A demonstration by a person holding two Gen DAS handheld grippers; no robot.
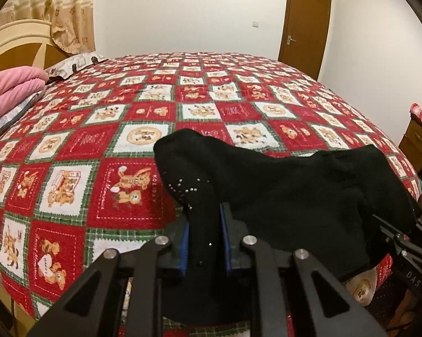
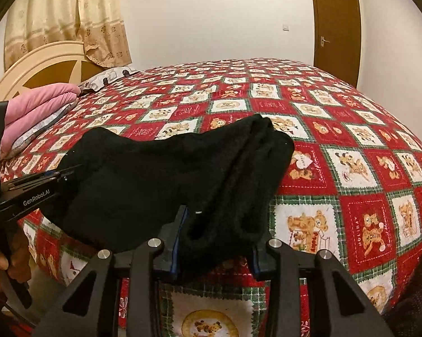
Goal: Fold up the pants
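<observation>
Black pants (image 1: pixel 281 191) with small studs lie bunched across the near part of the bed, partly lifted. My left gripper (image 1: pixel 204 224) is shut on the studded end of the pants, with fabric pinched between its blue pads. In the right wrist view the pants (image 2: pixel 160 174) stretch from left to centre. My right gripper (image 2: pixel 216 238) is shut on the thick folded end of the pants. The left gripper (image 2: pixel 54 177) shows at the left edge, holding the other end. The right gripper's body (image 1: pixel 401 238) shows at the right edge of the left wrist view.
The bed has a red, white and green checked bear blanket (image 1: pixel 126 129). Folded pink bedding (image 1: pixel 11 90) and a pillow lie by the headboard (image 2: pixel 42 64) at the left. A brown door (image 2: pixel 337 28) is at the back right, and a wooden drawer unit (image 1: pixel 418 143) is on the right.
</observation>
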